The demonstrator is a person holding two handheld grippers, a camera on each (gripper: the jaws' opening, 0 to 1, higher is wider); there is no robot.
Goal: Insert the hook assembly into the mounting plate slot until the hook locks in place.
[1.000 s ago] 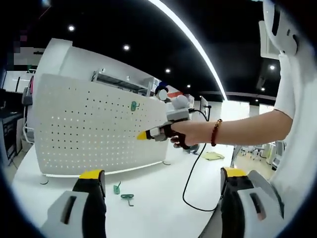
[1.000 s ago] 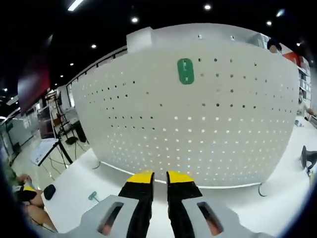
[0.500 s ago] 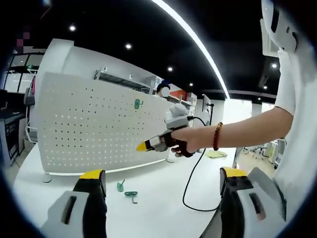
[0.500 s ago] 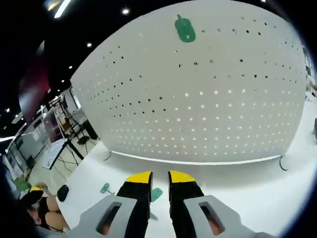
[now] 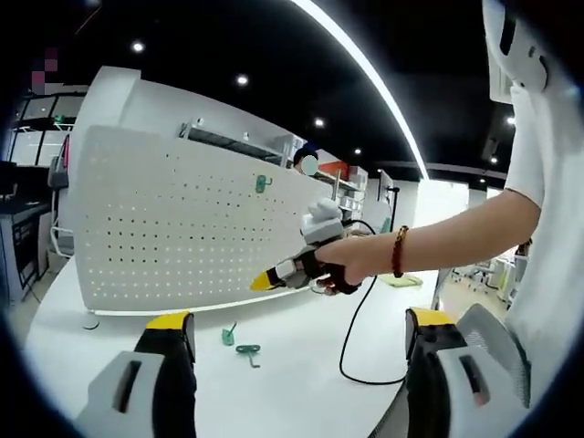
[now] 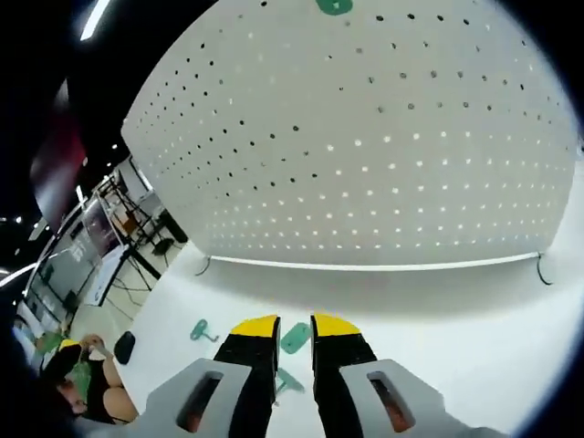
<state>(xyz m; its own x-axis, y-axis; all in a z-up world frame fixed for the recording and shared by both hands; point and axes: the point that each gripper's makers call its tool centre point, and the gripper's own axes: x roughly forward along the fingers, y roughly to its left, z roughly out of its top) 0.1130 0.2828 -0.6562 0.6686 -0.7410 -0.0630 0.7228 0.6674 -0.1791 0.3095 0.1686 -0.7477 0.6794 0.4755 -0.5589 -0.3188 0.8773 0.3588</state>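
The white perforated mounting plate (image 5: 173,228) stands upright on the white table (image 5: 292,383). One green hook (image 5: 262,183) hangs high on it, seen at the top edge of the right gripper view as the mounted hook (image 6: 334,5) on the plate (image 6: 383,155). Loose green hooks (image 5: 227,335) (image 5: 247,350) lie on the table before the plate. My right gripper (image 5: 265,281), held in a hand, points down-left toward them; its jaws (image 6: 294,327) are shut and empty, just above a green hook (image 6: 295,338). My left gripper (image 5: 299,321) stands wide open, empty.
A black cable (image 5: 351,338) trails across the table from the right gripper. The person's arm with a bead bracelet (image 5: 398,251) reaches in from the right. Another green piece (image 6: 201,330) lies near the table's left edge, with a person (image 6: 78,365) seated beyond it.
My right gripper has dropped from in front of the plate toward the table; the loose hooks have come into its view and the mounted hook has slid to the top edge.
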